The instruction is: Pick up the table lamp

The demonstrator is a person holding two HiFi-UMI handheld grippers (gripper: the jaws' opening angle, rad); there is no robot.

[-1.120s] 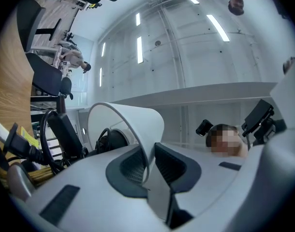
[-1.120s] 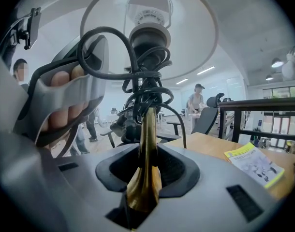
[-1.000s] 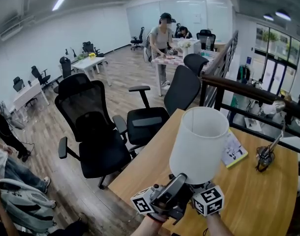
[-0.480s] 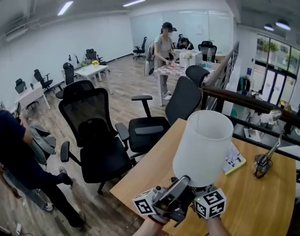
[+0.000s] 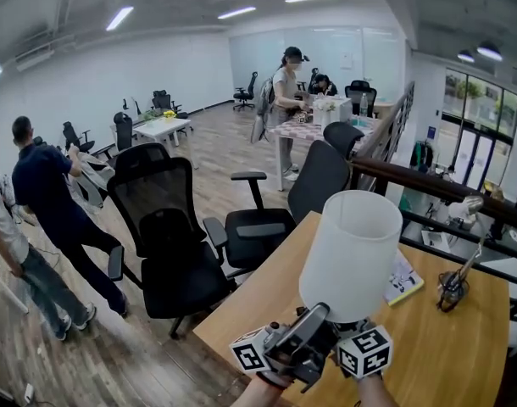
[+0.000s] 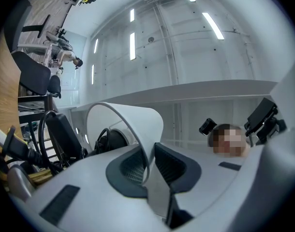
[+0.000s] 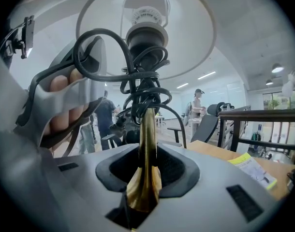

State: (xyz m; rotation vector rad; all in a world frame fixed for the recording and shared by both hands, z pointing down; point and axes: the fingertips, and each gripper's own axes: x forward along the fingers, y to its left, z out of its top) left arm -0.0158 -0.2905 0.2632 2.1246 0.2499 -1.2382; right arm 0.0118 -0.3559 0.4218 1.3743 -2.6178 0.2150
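The table lamp has a white drum shade (image 5: 352, 253), a brass stem (image 7: 147, 139) and a black cord (image 7: 138, 76) coiled round the stem under the bulb socket. It hangs upright above the wooden table (image 5: 462, 346). My left gripper (image 6: 148, 166) points steeply up and is shut on the shade's lower rim (image 6: 138, 124). My right gripper (image 7: 145, 178) is shut on the brass stem just below the cord coil. In the head view both grippers' marker cubes (image 5: 364, 352) sit close together under the shade, and the lamp's base is hidden.
Two black office chairs (image 5: 169, 227) stand at the table's left edge. A yellow-edged booklet (image 5: 404, 278) and a small metal desk lamp (image 5: 452, 287) lie on the far side of the table. A dark railing (image 5: 428, 181) runs behind. People stand at the left (image 5: 47, 210).
The lamp and both grippers have risen a little, and the table edge sits lower in the head view. A person in dark clothes has walked further away at the left.
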